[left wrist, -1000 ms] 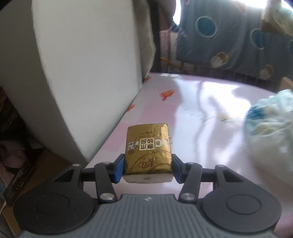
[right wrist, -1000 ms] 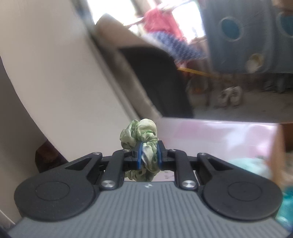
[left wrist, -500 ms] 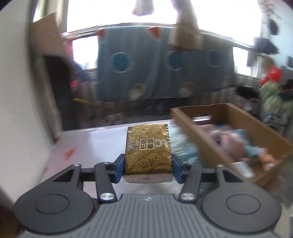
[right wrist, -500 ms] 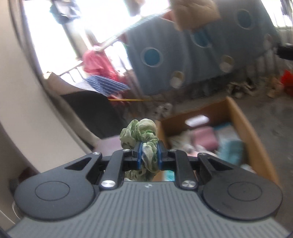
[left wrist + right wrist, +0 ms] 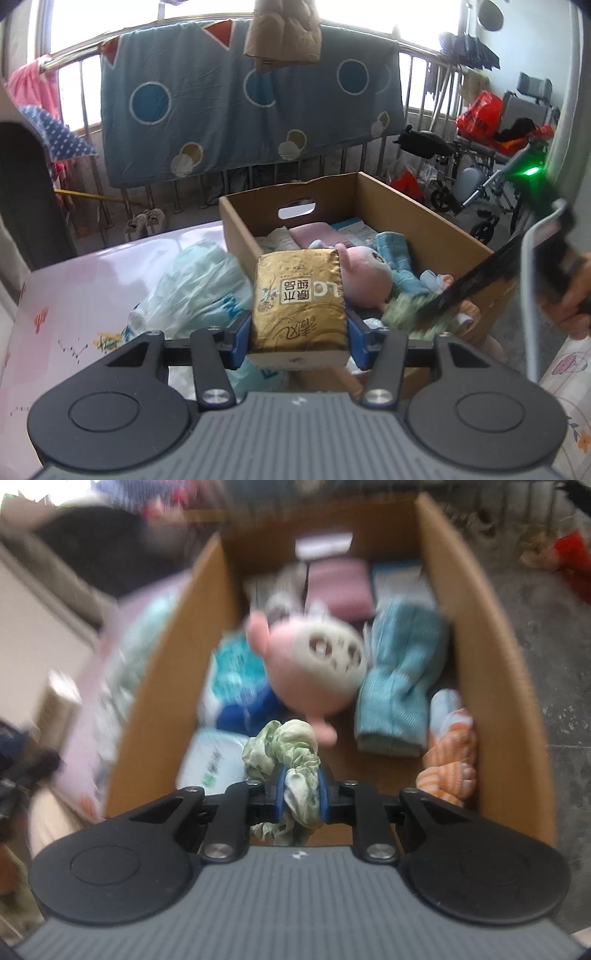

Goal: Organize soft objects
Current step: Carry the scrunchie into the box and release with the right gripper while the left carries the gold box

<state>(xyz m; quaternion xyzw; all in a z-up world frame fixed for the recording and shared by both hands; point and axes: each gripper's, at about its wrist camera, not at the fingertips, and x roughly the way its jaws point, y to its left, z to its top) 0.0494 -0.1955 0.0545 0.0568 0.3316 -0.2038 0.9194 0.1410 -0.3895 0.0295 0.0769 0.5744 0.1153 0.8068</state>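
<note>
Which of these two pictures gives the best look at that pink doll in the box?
The right wrist view: it looks down into the box, so the pink doll shows its whole face, though blurred. The left wrist view is sharper, but there the gold pack hides much of the doll.

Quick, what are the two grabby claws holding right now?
Left gripper: shut on the gold tissue pack.
Right gripper: shut on the green scrunchie, over the cardboard box.

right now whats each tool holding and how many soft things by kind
gold tissue pack, in the left tool: 1
green scrunchie, in the right tool: 1
pink plush toy, in the cardboard box: 1
total: 3
</note>
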